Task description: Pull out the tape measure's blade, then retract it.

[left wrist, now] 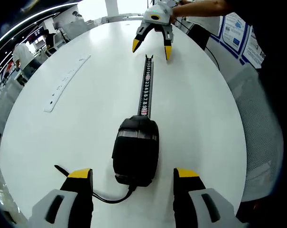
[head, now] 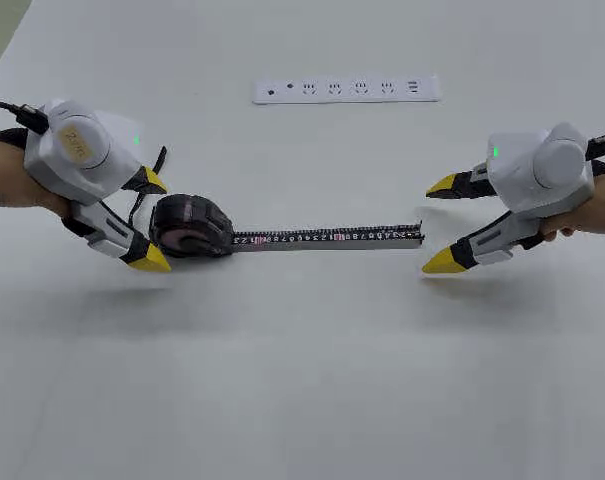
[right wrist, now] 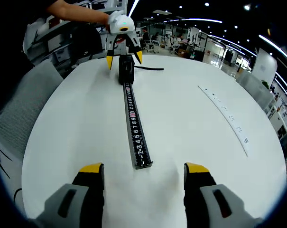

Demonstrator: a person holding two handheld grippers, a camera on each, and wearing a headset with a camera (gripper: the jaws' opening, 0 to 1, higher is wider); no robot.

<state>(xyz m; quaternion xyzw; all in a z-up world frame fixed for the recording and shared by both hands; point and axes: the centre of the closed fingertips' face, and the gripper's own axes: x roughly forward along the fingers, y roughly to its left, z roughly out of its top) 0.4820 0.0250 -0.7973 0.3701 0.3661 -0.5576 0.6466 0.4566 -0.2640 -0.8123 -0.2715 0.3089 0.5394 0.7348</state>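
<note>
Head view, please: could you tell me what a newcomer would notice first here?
The black tape measure lies on the white table with its blade pulled out flat. An open gripper sits at each end: the left gripper flanks the tape measure, and the right gripper faces the blade's tip.

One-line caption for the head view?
Left gripper and right gripper, both open, flank a tape measure, blade extended on the table.

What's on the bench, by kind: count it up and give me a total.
Tape measure: 1
Power strip: 1
Grippers: 2 (left gripper, right gripper)
Total: 4
</note>
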